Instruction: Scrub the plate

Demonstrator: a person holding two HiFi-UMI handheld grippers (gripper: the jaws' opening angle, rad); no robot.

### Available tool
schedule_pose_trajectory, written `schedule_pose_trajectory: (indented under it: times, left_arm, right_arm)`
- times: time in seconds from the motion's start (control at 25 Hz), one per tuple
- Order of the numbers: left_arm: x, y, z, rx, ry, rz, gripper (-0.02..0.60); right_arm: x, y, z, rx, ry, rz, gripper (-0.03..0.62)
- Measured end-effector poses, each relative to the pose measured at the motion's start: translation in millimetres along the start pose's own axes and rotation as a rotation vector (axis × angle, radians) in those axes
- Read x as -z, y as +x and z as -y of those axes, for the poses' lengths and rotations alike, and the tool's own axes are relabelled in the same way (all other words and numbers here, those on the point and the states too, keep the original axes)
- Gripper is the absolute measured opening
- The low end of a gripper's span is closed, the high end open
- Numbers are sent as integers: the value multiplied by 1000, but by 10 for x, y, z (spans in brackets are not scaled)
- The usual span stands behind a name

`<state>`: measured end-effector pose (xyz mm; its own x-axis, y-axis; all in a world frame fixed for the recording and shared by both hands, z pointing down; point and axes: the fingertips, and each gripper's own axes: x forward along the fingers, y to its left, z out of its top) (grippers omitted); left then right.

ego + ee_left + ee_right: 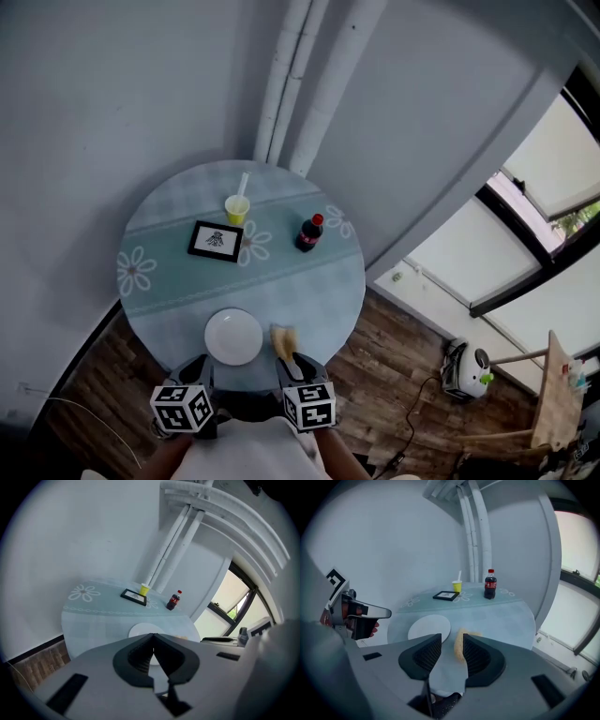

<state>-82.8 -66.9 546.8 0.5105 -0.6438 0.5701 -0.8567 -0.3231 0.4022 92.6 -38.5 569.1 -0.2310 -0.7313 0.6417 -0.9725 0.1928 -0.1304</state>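
Plate (233,337), white, round: flat on pale blue flowered tabletop (319,281), close to its near edge. Sponge (284,339), yellow: just right of plate, apart from its rim. Right gripper (452,640): right of plate, jaws apart, sponge at the mouth of the gap, close against one jaw tip, not clamped. Left gripper (152,637): jaws together, nothing between them; aimed at plate from its near side, tips close to near rim, contact not discernible. Picture frame (216,241), black, lying flat: beyond plate, mid-tabletop. Cup (237,208), yellow, with straw: beyond plate, just past frame. Bottle (309,232), dark drink, red cap, upright: beyond plate, off to its right.
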Motion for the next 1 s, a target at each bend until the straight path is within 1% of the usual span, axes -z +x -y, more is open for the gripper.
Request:
schedule_pose_trajectory:
  times: [0.08, 0.2, 0.24, 0.36, 0.44, 0.6, 0.68, 0.76, 0.92, 1.0]
  left_arm:
    - [-18, 31, -8, -4, -21, 5, 9]
    - [-76, 67, -53, -18, -62, 37, 8]
    - [-88, 74, -70, -37, -58, 45, 8]
    - [-82, 75, -59, -105, 19, 45, 9]
    - [-74, 103, -48, -120, 31, 34, 9]
    - [-52, 133, -146, -160, -20, 29, 9]
    - [-32, 126, -190, -182, -44, 27, 8]
    - [-33, 123, -207, -197, -57, 29, 8]
    - [-76, 109, -236, -236, -66, 59, 9]
    - [-57, 128, -252, -248, -83, 56, 9]
  right_arm:
    - [11, 59, 25, -7, -19, -21, 135]
    - [95, 197, 64, -7, -56, -77, 166]
    - [132, 252, 73, -8, -77, -98, 167]
    - [220, 371, 69, -23, -141, -152, 167]
    - [244, 454, 61, -37, -156, -180, 167]
    - [379, 667, 81, -57, -151, -269, 172]
    - [421, 728, 114, -53, -160, -299, 172]
    - [439, 764, 149, -55, -162, -312, 170]
    - [446, 786, 170, -88, -160, -316, 169]
    - [441, 795, 204, -80, -159, -307, 139]
